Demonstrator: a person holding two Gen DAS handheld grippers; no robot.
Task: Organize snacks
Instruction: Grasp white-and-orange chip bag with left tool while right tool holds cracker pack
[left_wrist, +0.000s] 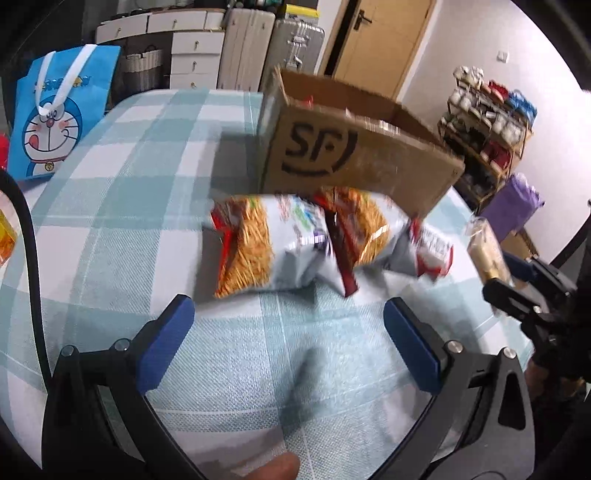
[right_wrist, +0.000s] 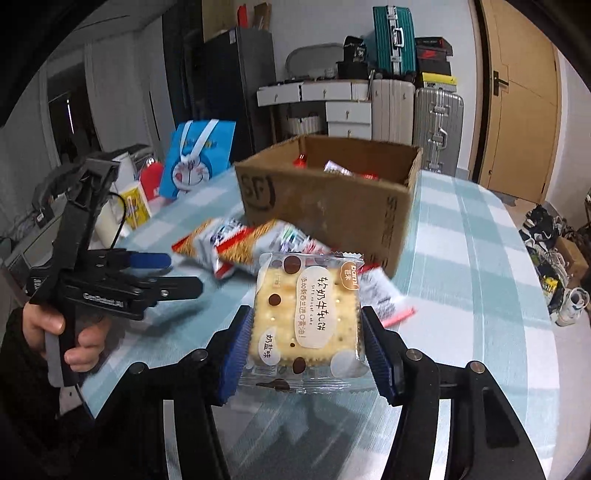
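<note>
clamped in the right gripper (right_wrist: 306, 350): cracker packet (right_wrist: 306, 317) (pads tight on both sides), raised above the checked tablecloth (right_wrist: 480, 258), just before the cardboard box (right_wrist: 332, 206). beside it, near the box front: snack bags (left_wrist: 280, 240). left gripper (left_wrist: 288, 343) open, empty.

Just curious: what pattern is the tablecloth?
Pale teal-and-white checks on the tablecloth, clearest in the left wrist view.

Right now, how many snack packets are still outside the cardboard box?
4 visible: the cracker packet in the right gripper, and two noodle bags plus a red-edged packet before the cardboard box. Others may be hidden.
</note>
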